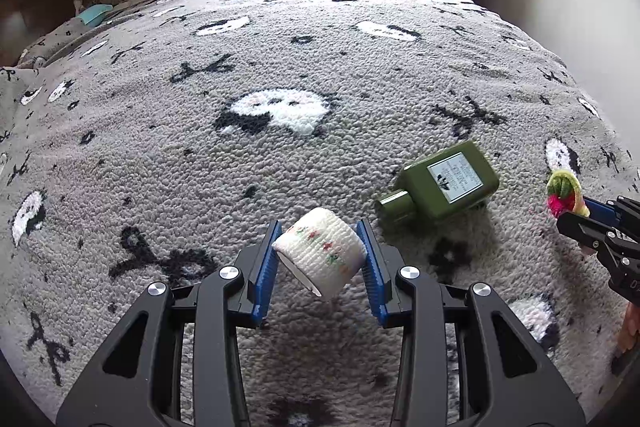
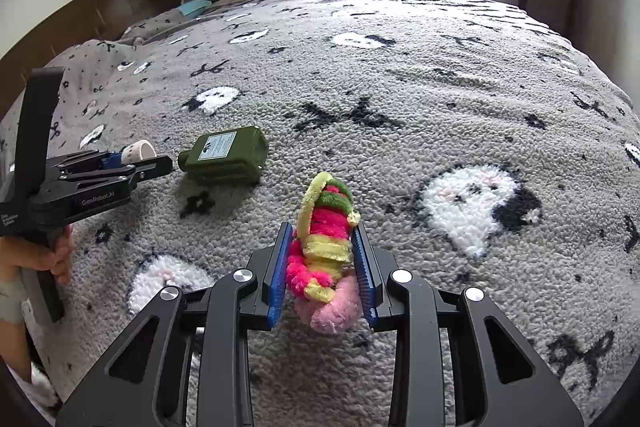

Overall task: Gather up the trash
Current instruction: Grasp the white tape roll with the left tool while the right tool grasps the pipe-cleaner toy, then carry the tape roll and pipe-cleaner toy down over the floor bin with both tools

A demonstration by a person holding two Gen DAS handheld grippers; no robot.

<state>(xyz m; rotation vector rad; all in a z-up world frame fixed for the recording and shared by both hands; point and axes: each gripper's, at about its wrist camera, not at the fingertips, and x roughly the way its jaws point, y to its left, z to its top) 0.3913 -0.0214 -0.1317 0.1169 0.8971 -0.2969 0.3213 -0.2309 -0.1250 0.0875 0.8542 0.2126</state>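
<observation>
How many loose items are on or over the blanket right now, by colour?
White: 1, tape roll in the left gripper
Green: 1, bottle lying on the blanket
Multicoloured: 1, fuzzy toy in the right gripper
Total: 3

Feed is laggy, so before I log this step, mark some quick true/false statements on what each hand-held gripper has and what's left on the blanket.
1. The left hand-held gripper clamps a white tape roll. True.
2. The right hand-held gripper is empty. False: it grips a fuzzy pipe-cleaner toy.
3. The green bottle lies on the blanket. True.
4. The bottle stands upright. False: it lies on its side.
</observation>
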